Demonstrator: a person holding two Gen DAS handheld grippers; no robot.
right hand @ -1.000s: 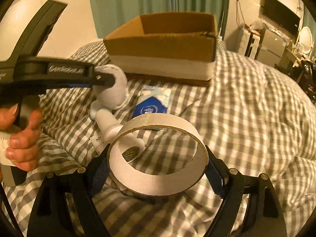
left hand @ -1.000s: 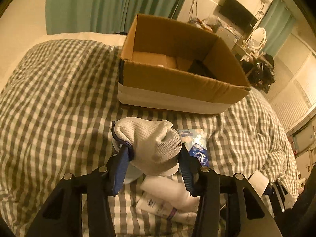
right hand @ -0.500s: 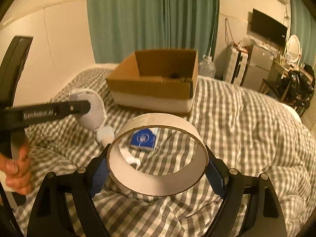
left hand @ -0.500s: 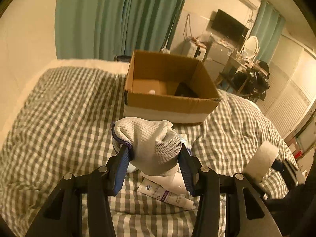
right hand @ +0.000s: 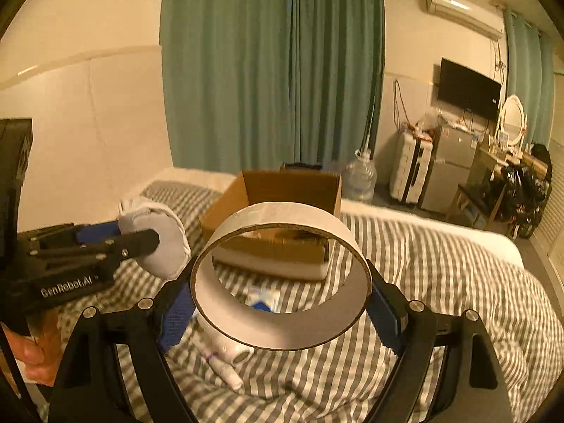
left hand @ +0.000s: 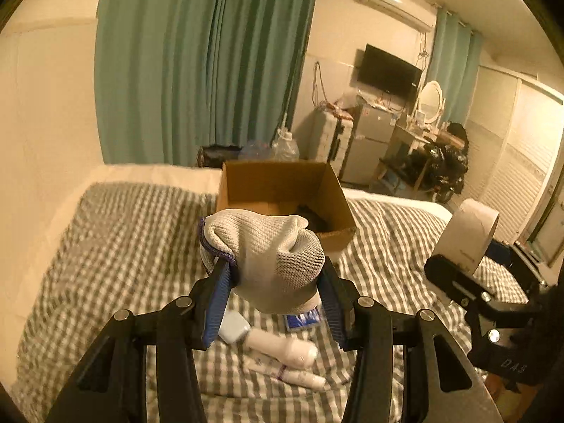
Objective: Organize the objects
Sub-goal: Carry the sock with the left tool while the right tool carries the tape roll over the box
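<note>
Left tongs: clamped from both sides on a rolled-up white mesh sock with a purple cuff edge; the blue pads bite into its lower half, so the soft bundle bulges above them and cannot unroll.
Right tongs: spread wide and closed on a broad white cardboard tape ring, pads pressing its outer wall on opposite sides; held across its width like this, the hoop lies near flat with its hole facing up.
Height: both loads hang in the air above the grey-and-white checked bed cover, clear of the things on it, probably so they pass over the box wall.
Open brown cardboard box: sits on the bed ahead of both tongs, top open; something dark lies in its right corner, too dim to name. It looks like the place where things are gathered.
Left on the bed: a white plastic tube with purple print, a white rounded bottle-like item, a small pale blue case and a blue-and-white packet, lying close together below the sock, near the box.
Stage, as I judge it: carrying; both items gripped, not yet over the box.
Next need: bring each over the opening before letting go.
</note>
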